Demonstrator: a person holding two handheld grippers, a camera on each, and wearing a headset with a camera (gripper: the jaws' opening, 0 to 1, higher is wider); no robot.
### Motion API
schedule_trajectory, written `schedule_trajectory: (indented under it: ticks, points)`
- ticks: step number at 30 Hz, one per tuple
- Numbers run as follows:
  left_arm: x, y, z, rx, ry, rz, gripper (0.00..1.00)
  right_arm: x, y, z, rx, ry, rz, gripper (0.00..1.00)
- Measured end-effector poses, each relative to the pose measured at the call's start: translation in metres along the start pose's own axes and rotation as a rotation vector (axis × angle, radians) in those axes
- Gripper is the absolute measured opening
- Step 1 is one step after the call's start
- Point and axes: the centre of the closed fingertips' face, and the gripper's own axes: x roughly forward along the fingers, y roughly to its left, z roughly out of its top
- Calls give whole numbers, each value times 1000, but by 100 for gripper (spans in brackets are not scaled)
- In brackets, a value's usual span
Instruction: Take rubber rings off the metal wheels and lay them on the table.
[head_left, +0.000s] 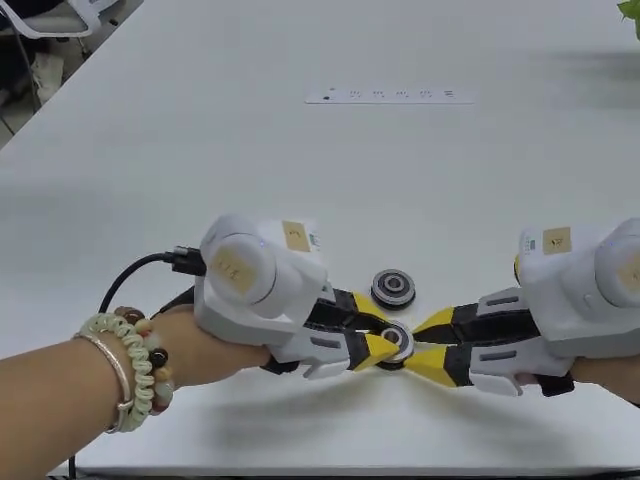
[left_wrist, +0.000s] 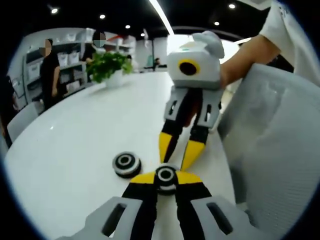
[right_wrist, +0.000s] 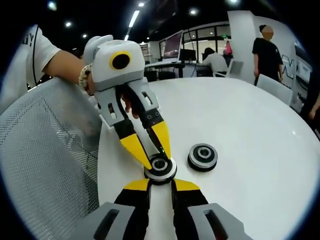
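Note:
A small metal wheel (head_left: 394, 338) with a black rubber ring lies near the table's front edge, held from both sides. My left gripper (head_left: 383, 346) comes in from the left and is shut on the wheel (left_wrist: 166, 175), one yellow tip on each side. My right gripper (head_left: 408, 347) comes in from the right, its tips close together on the near rim of the wheel (right_wrist: 160, 168), on the ring. A second ringed wheel (head_left: 393, 287) lies flat just behind, free; it is also in the gripper views (left_wrist: 126, 164) (right_wrist: 202, 156).
A white power strip (head_left: 390, 96) lies far back on the white table (head_left: 300, 180). The table's front edge runs just below the grippers. A mesh chair (right_wrist: 45, 150) stands close by. A potted plant (left_wrist: 107, 65) sits at the far end, and people stand in the background.

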Motion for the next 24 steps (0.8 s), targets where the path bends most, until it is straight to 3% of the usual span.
schedule_trajectory:
  ticks: [4, 9, 13, 24]
  points:
    - [0, -1, -1, 0, -2, 1, 14, 2, 2, 5, -8, -18, -5, 23]
    - [0, -2, -1, 1, -3, 2, 14, 5, 2, 7, -28, -14, -12, 25]
    - [0, -2, -1, 1, -4, 2, 14, 3, 4, 1, -44, 11, -4, 20]
    - [0, -3, 0, -4, -7, 4, 14, -1, 5, 0, -22, 6, -3, 15]
